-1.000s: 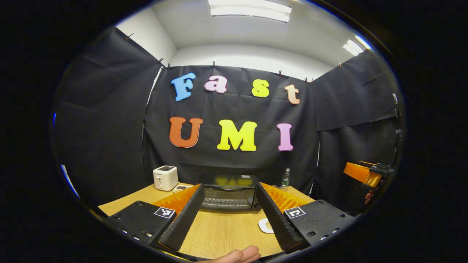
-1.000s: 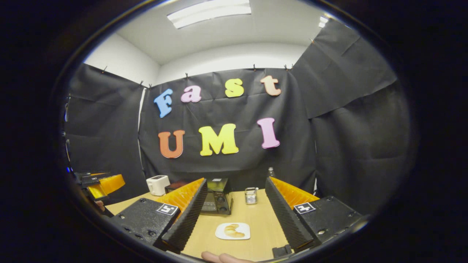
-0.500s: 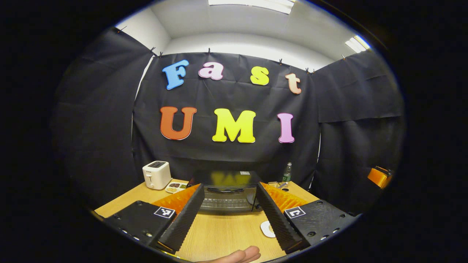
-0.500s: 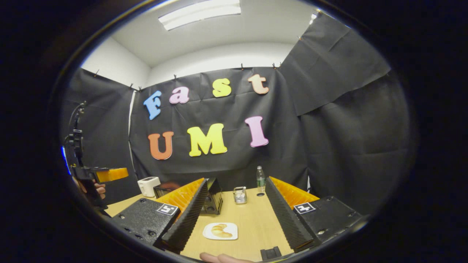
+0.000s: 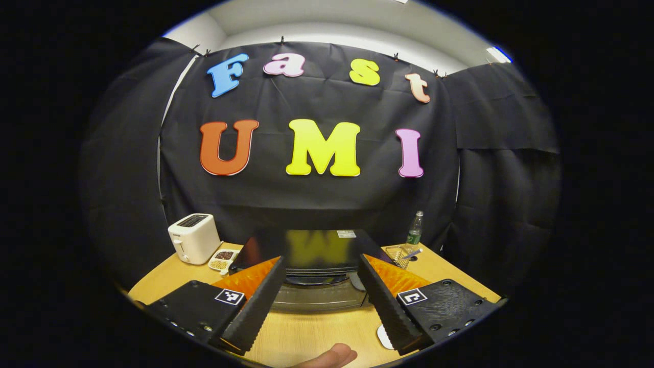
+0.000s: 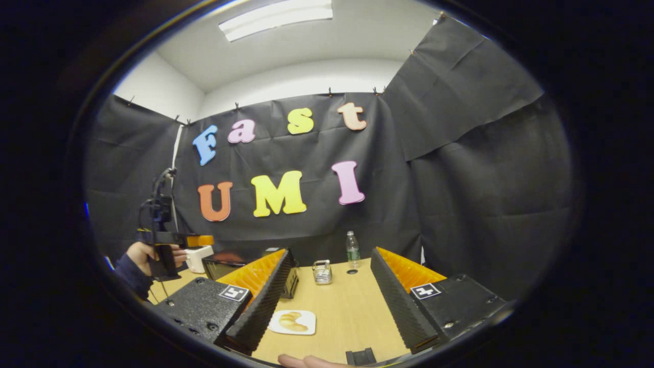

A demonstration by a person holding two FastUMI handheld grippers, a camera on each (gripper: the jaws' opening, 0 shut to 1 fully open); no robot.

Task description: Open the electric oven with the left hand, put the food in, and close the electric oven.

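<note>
You are holding your left gripper [image 5: 318, 296] with its fingers spread apart facing the closed electric oven [image 5: 311, 266] on the tabletop [image 5: 153, 278], while your right gripper [image 6: 329, 301], likewise spread, is hovering over the croissant [image 6: 290, 321] on its white plate [image 6: 306, 327].

Can't make out the oven [image 5: 314, 278] door's lower edge, hidden behind the left gripper [image 5: 318, 296] fingers. Plate [image 5: 384, 337] mostly tucked behind its right finger (just a white sliver). From the right gripper [image 6: 327, 306], oven half covered by the left finger; croissant [image 6: 290, 321] blurry.
</note>
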